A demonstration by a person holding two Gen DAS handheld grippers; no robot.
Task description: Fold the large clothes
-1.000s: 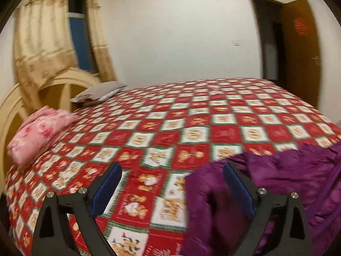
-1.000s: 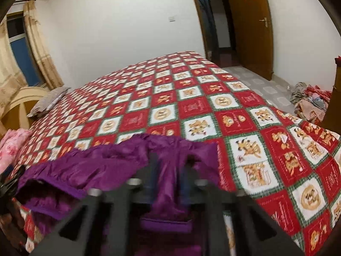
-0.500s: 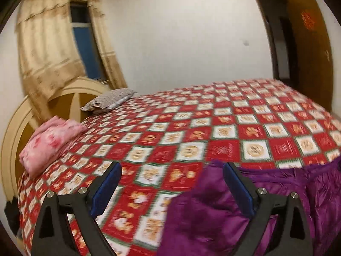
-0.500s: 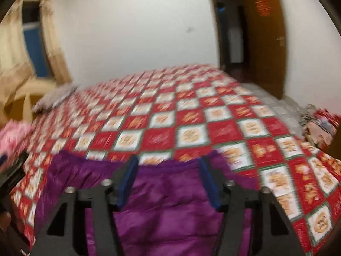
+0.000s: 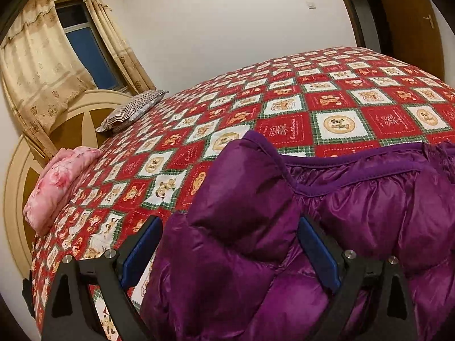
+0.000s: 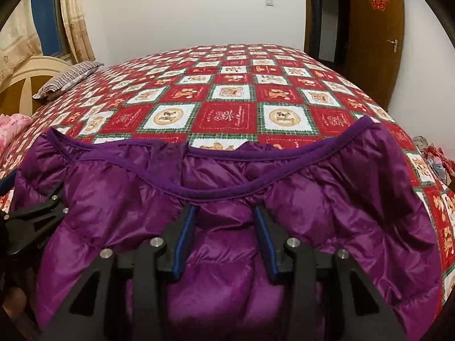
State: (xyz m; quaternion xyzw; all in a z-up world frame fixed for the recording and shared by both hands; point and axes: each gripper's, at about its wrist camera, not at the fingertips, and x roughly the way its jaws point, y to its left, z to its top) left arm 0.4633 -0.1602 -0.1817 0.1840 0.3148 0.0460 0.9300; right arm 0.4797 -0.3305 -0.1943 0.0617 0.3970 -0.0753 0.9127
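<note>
Purple jacket [image 6: 227, 187] spread at bedspread [image 6: 227, 116] near edge; left tongs [image 5: 230, 244], right tongs [image 6: 224, 227] agape, straddling it

We see one garment: a purple quilted down jacket [image 6: 327, 207] with a glossy, puffy shell and a matte purple binding [image 6: 216, 193] along its curved edge. It lies spread across the near edge of the bed [image 6: 227, 91], the bound edge facing the far side. One padded corner [image 5: 250, 187] stands raised in the left wrist view.
</note>
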